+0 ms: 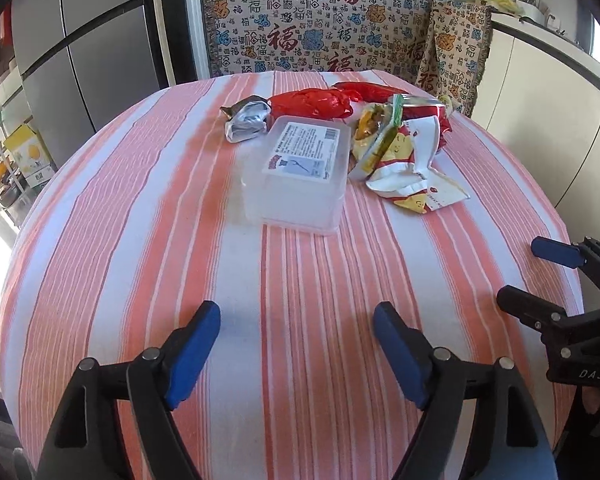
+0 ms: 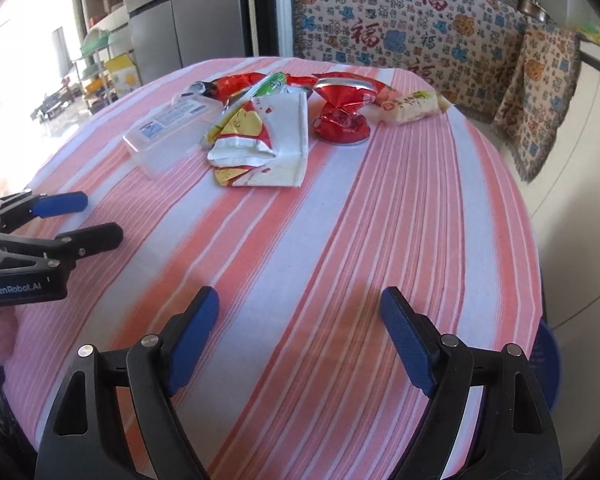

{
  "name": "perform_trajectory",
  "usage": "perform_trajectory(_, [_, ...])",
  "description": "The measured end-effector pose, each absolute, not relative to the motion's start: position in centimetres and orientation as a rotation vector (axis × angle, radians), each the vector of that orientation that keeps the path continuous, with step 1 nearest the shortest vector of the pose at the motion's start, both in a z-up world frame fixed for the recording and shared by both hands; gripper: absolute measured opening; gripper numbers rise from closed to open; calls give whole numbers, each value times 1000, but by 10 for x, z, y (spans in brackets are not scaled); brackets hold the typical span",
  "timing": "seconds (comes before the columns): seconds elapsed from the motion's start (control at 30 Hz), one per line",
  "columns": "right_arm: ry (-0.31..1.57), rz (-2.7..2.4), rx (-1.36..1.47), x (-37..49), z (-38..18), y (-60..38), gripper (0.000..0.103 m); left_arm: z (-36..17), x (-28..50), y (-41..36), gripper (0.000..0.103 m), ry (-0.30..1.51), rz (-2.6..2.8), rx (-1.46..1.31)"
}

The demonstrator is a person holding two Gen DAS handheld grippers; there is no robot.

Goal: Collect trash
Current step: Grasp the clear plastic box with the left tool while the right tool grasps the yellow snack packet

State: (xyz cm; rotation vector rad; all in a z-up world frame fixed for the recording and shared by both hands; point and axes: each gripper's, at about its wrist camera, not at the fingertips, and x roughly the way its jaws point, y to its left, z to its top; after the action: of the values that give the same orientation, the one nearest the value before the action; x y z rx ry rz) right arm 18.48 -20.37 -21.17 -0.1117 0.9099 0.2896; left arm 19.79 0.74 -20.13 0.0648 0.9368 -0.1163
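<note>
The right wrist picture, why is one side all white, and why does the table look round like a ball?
In the right wrist view, strong daylight from the left washes that edge out white; the fisheye lens bulges the striped tablecloth. In the left wrist view the tablecloth bulges too, with milder glare at the left edge, and the clear plastic box stays sharp.

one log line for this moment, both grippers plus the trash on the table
left gripper: open, empty | right gripper: open, empty | clear plastic box, snack wrappers, crushed red can: untouched on striped tablecloth
</note>
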Motion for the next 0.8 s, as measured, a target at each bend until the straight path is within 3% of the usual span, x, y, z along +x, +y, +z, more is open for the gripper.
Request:
perform_trajectory(0.1, [908, 288, -113, 184, -213, -202, 89, -202, 213, 5, 93, 944, -150, 83])
perform_trajectory(0.57, [893, 288, -116, 180, -214, -202, 93, -198, 277, 3, 92, 917, -257, 153])
perform_trajectory(0.6, [896, 289, -117, 181, -214, -202, 93, -198, 279, 3, 91, 915, -261, 150])
perform_trajectory(0.7, [909, 295, -119, 182, -213, -203, 93, -197, 279, 3, 68, 915, -283, 135])
perform_trajectory(0.8, [924, 301, -108, 185, -211, -206, 93, -195, 277, 4, 64, 902, -287, 133])
